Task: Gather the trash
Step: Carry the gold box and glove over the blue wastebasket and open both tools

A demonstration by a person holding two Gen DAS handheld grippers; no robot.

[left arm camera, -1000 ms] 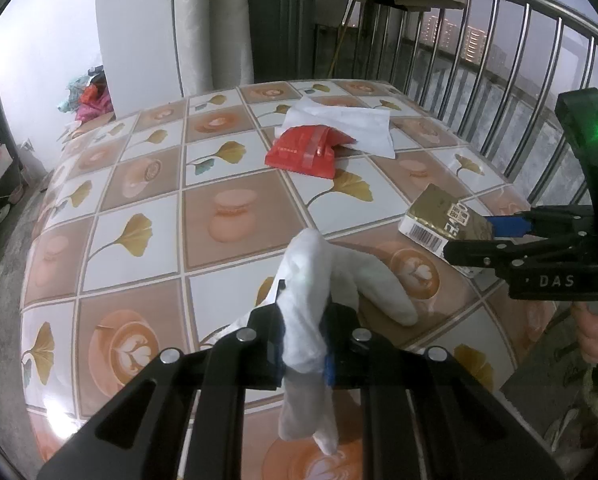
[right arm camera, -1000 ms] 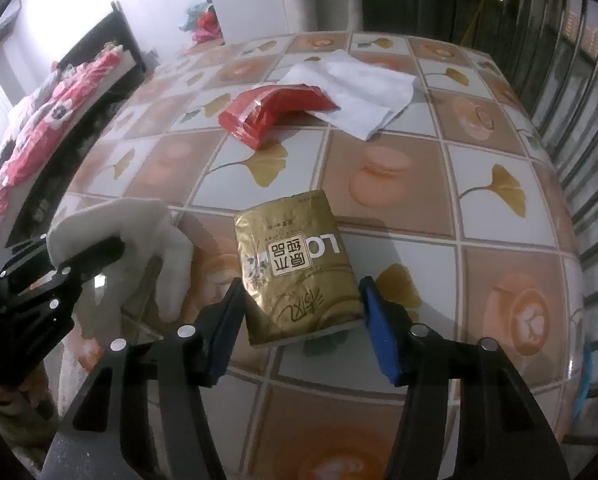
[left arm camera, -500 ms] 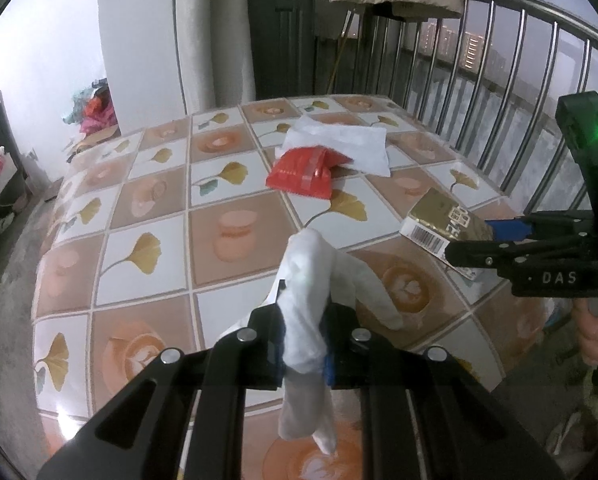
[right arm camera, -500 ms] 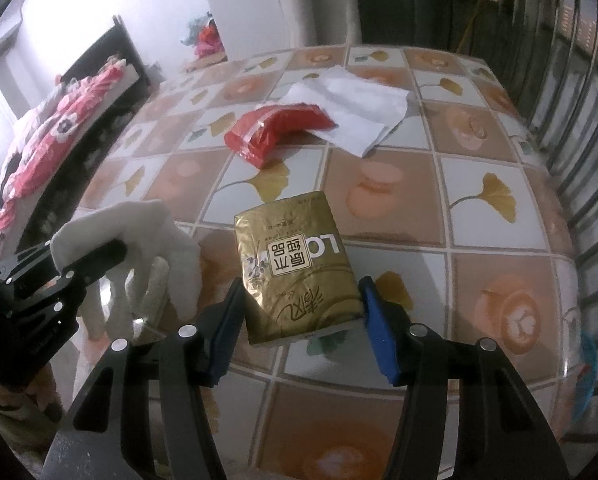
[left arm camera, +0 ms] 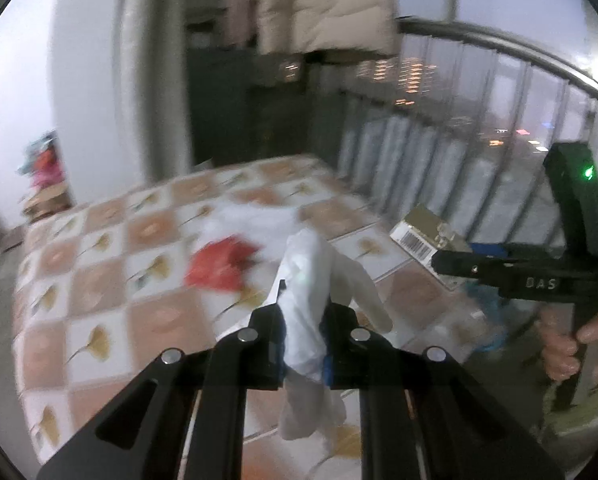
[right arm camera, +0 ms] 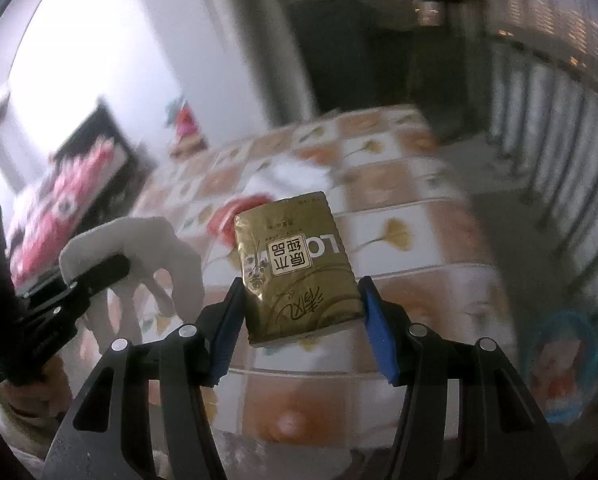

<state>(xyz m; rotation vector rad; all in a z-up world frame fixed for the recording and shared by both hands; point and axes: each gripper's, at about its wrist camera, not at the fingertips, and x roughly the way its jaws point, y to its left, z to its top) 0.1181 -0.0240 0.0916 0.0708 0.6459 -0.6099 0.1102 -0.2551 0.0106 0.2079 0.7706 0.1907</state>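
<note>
1. Two pieces of trash are lifted clear of the tiled table (left arm camera: 99, 308), which spreads across the left and far part of both views; a railing (left arm camera: 439, 152) runs along its right side.
2. On the far part of the table lie a white sheet (left arm camera: 251, 220) and, just nearer and touching it, a red wrapper (left arm camera: 219, 268). Both look light and limp, best pinched at a raised fold or a free edge.
3. The left gripper (left arm camera: 303, 332) has its jaws closed narrowly on a white glove (left arm camera: 315, 276), gripped at mid-length; its fingers flop forward and its cuff hangs below. Soft and floppy, it should hold with a light pinch.
4. The right gripper (right arm camera: 303, 312) has its jaws set fairly wide, clamped on the two side edges of a gold packet (right arm camera: 295, 272), held up near the camera. It looks light, glossy, probably slippery, and may buckle if squeezed hard.
5. A blue-rimmed container (right arm camera: 563, 364) shows blurred at near right, below the table edge; whether it is a bin I cannot tell.
</note>
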